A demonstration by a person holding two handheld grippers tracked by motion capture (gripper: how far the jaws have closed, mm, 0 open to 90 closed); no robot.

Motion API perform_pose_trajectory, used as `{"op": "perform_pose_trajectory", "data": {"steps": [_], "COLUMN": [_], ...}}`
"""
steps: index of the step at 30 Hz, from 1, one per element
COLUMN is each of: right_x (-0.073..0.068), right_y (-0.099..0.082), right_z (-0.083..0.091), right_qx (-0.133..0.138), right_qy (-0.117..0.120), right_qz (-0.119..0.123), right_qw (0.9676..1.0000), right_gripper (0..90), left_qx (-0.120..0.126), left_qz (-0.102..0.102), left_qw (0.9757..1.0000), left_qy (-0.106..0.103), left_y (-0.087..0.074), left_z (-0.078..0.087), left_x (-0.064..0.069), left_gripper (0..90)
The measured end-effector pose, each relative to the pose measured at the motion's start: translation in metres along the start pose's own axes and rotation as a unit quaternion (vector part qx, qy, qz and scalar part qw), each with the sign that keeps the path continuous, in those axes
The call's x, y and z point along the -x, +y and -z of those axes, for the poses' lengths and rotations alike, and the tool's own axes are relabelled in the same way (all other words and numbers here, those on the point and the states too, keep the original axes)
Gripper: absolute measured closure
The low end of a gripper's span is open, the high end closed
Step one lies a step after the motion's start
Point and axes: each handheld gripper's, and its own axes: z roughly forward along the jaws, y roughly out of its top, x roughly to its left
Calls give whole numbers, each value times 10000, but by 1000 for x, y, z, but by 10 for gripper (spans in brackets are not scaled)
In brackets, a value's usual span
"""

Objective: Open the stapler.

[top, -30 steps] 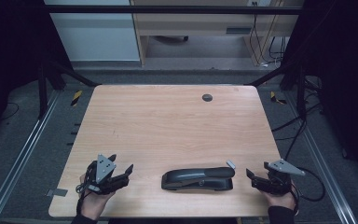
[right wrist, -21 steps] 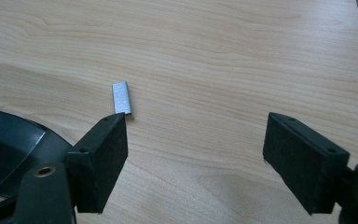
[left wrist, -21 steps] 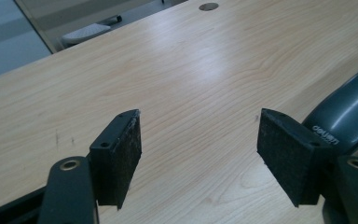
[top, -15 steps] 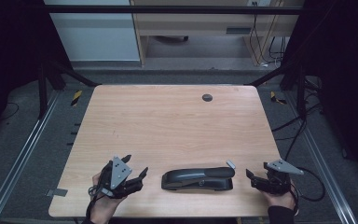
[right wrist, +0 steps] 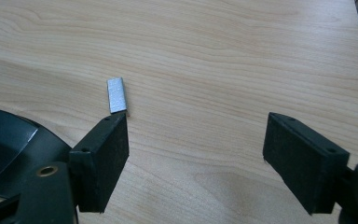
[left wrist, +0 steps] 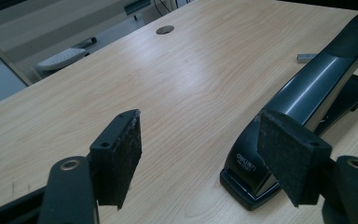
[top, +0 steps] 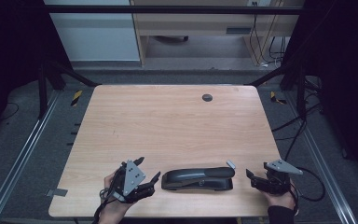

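Observation:
A black stapler lies flat near the table's front edge, lengthwise left to right. A small silver strip of staples rests on the wood by its right end. My left gripper stands open just left of the stapler. In the left gripper view the stapler's front end sits by the right pad, with nothing between the jaws of the gripper. My right gripper is open to the right of the stapler. In its own view, the gripper is over bare wood, with the staple strip just beyond the left pad.
The wooden table has a round cable hole at the back centre. Metal rails and dark floor surround it, with cables at the right. A cabinet and a desk stand beyond the far edge.
My left gripper has moved right along the front edge, close to the stapler's left end, and turned toward it. The right gripper and the stapler have stayed put.

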Motion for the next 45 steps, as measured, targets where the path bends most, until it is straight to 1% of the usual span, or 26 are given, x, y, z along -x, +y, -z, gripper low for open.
{"op": "perform_pose_trajectory", "data": {"steps": [3, 5, 6, 7, 8, 13, 15, 17, 18, 19, 20, 26, 29, 30, 33, 36, 38, 40, 45], "right_x": [0, 0, 0, 0, 0, 2, 1, 1, 1, 1, 1, 2, 2, 2, 2, 2, 2, 2, 2], "right_y": [0, 0, 0, 0, 0, -1, -1, -1, -1, -1, -1, 0, 0, 0, 0, 0, 0, 0, 0], "right_z": [0, 0, 0, 0, 0, 1, 0, 0, 0, 1, 1, 1, 1, 1, 1, 1, 1, 1, 1], "right_qx": [-4, -8, -8, 3, 3, 20, 12, 12, 12, 11, 11, 10, 22, 22, 35, 29, 19, 19, 9], "right_qy": [-12, -20, -20, -51, -51, -68, -70, -75, -75, -83, -83, -81, -92, -92, -96, -94, -94, -91, -94], "right_qz": [-12, -10, -10, -14, -14, -31, -42, -38, -38, -49, -49, -75, -53, -53, -64, -65, -69, -67, -60], "right_qw": [10000, 10000, 10000, 10000, 10000, 10000, 10000, 10000, 10000, 10000, 10000, 9999, 9999, 9999, 9999, 9999, 9999, 9999, 9999], "right_gripper": [226, 225, 225, 224, 224, 227, 230, 232, 232, 233, 233, 240, 241, 241, 241, 241, 241, 241, 242], "left_qx": [17, 44, 44, 73, 73, 68, 48, 20, 20, 14, 14, 35, -15, -15, -17, -41, -59, -89, -123], "left_qz": [-28, -40, -40, -56, -56, -117, -123, -186, -186, -235, -235, -401, -492, -492, -526, -518, -528, -582, -585], "left_qw": [10000, 10000, 10000, 10000, 10000, 9999, 9998, 9997, 9997, 9996, 9996, 9989, 9983, 9983, 9980, 9980, 9979, 9975, 9974], "left_qy": [-16, -16, -16, -33, -33, -104, -142, -172, -172, -177, -177, -240, -300, -300, -358, -369, -375, -390, -410], "left_y": [4, 10, 10, 15, 15, 27, 30, 36, 36, 40, 40, 53, 61, 61, 65, 67, 68, 70, 72], "left_z": [-2, -3, -3, -4, -4, -8, -11, -15, -15, -18, -18, -25, -29, -29, -32, -34, -36, -39, -43], "left_x": [3, 5, 5, 7, 7, 13, 16, 22, 22, 27, 27, 40, 48, 48, 54, 56, 57, 60, 64], "left_gripper": [300, 301, 301, 301, 302, 307, 312, 316, 317, 318, 320, 324, 324, 323, 324, 325, 325, 324, 323]}}
